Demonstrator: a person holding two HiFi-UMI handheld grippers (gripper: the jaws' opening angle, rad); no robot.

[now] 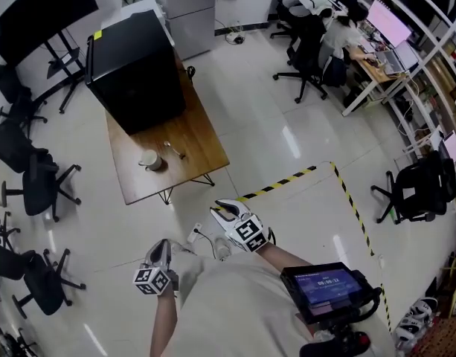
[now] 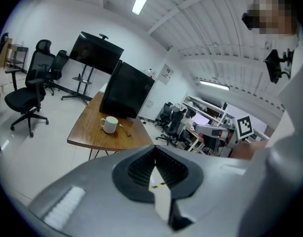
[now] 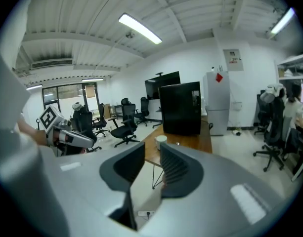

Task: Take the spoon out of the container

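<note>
Spoon [image 1: 173,150] flat on table [image 1: 201,136], just beside mug [image 1: 149,160] (so judged already out). Left gripper [image 1: 161,246] jaws pressed together, empty. Right gripper [image 1: 226,213] jaws parted, empty. Both well apart from mug. Best course: leave spoon alone, avoid nudging mug.

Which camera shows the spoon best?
Head view: from above, the spoon lies whole on the table beside the mug. The left gripper view shows it small and at a low angle; the right gripper view gives only a speck.
</note>
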